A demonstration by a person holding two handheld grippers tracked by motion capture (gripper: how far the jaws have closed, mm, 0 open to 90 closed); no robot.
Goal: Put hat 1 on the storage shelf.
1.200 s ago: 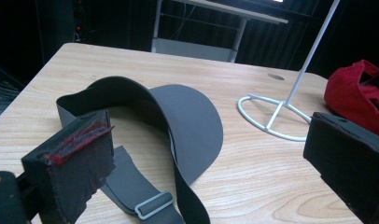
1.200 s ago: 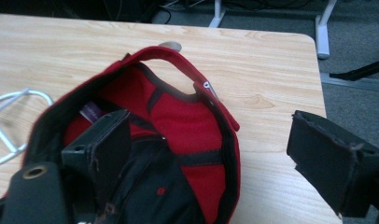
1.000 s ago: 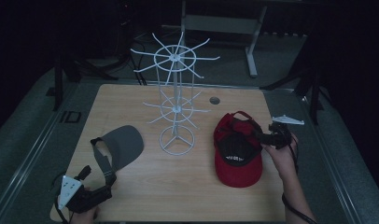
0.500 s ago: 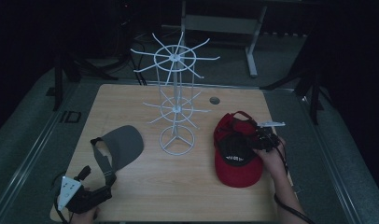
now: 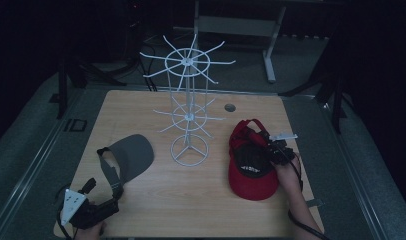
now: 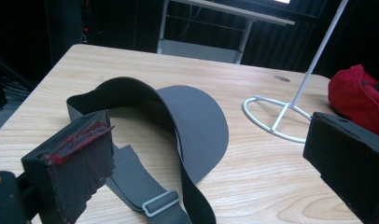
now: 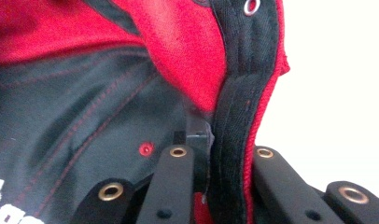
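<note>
Red cap [image 5: 252, 172] rim pinched in right tongs [image 5: 267, 145], just closed.

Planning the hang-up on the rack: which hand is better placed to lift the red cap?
Right. The right gripper is shut on the red cap at its edge; the left gripper sits open by the grey visor.

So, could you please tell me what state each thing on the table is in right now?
red cap: upside down, rim clamped by right gripper.
right gripper: jaws just closed, shut on cap's rim.
grey visor: lying flat, untouched.
left gripper: jaws open, holding nothing.
white wire rack: upright, hooks bare.
</note>
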